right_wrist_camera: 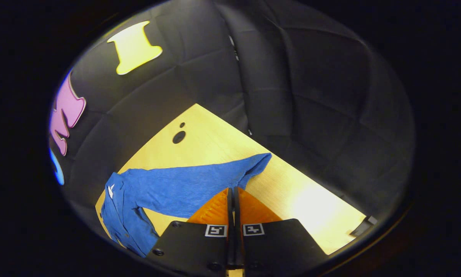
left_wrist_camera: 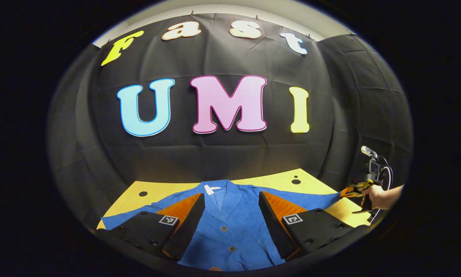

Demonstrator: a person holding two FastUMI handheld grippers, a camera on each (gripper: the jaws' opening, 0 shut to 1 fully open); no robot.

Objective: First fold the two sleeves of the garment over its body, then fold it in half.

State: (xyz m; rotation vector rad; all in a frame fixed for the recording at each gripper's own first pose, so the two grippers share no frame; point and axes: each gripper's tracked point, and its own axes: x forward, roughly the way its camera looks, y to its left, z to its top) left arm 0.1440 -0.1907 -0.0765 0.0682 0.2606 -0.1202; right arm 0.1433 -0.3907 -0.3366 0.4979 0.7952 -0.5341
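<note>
garment [left_wrist_camera: 230, 227] lying flat on table [right_wrist_camera: 211, 142] | my left gripper [left_wrist_camera: 230, 215] hovering spread above its buttoned front | my right gripper [right_wrist_camera: 232, 192] pressed together at sleeve [right_wrist_camera: 199, 181] edge, pinch unclear | cloth looking light, limp; grabbing near cuff

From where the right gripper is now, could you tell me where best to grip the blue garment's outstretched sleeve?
Probably at the cuff end of the sleeve, approached from the table's outer side: it lies flat and extended, its free tip beyond the right gripper, whose fingers are together.

Black creased cloth walls [left_wrist_camera: 222, 154] surround a yellow wooden table [right_wrist_camera: 222, 142] with dark holes, brightly lit
</note>
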